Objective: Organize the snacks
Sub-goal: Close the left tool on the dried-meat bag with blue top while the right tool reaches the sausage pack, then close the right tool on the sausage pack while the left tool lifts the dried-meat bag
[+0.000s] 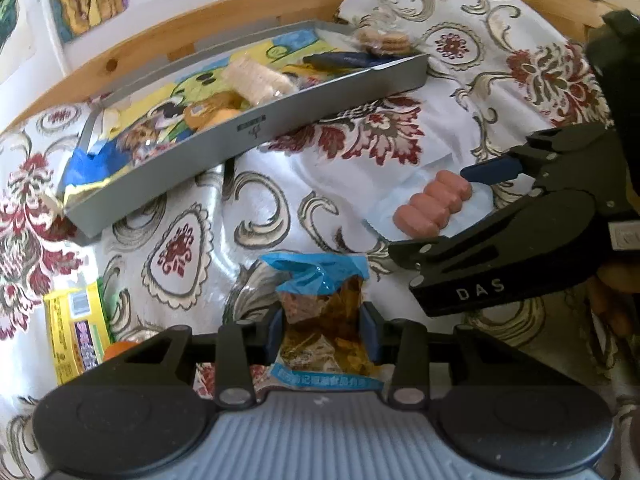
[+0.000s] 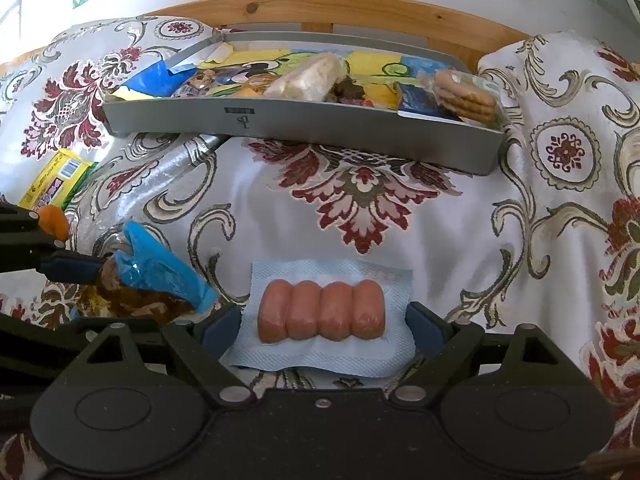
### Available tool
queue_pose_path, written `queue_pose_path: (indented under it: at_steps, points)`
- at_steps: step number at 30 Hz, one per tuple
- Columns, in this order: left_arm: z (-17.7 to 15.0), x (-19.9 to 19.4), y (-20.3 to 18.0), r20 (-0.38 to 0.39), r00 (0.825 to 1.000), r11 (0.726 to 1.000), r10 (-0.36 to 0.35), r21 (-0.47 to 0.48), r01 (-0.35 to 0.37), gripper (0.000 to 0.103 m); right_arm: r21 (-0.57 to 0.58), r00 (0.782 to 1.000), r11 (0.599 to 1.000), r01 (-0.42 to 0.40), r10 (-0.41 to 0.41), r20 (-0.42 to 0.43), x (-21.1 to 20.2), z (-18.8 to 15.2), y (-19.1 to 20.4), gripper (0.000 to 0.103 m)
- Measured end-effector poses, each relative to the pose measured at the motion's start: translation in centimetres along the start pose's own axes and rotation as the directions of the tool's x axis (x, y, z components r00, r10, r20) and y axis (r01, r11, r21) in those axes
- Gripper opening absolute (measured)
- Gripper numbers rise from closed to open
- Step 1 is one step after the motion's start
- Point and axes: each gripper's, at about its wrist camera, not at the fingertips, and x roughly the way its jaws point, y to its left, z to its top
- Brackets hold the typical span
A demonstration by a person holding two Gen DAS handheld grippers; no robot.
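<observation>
My left gripper [image 1: 324, 334] is shut on a clear snack bag [image 1: 320, 280] that has a blue top and brown pieces inside. In the right wrist view the same bag [image 2: 160, 276] lies at the lower left. My right gripper [image 2: 320, 328] holds a pale blue pack of pink sausages [image 2: 320, 316] by its side edges, with both pads against the film. From the left wrist view the right gripper [image 1: 434, 210] comes in from the right, just right of the bag. The grey tray [image 2: 320, 128] sits at the back on the floral cloth and holds biscuits [image 2: 464, 96], wafers and other packets.
A yellow packet [image 1: 76, 332] and an orange item [image 1: 120, 348] lie on the cloth left of my left gripper. A wooden frame [image 2: 340, 8] and a wall run behind the tray. The patterned cloth [image 2: 360, 200] between tray and grippers is rumpled.
</observation>
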Motion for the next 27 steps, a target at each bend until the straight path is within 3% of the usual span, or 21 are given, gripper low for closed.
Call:
queue_pose_path:
  at_steps: [7, 27]
  points:
    - [0.1, -0.4, -1.9, 0.012, 0.999, 0.995, 0.037, 0.093, -0.038, 0.042, 0.014, 1.000, 1.000, -0.015, 0.015, -0.002, -0.6, 0.1, -0.9, 0.089]
    - [0.2, -1.4, -2.6, 0.028, 0.997, 0.989, 0.066, 0.130, -0.069, 0.032, -0.005, 0.999, 1.000, -0.026, 0.026, 0.040, -2.1, 0.3, -0.9, 0.089]
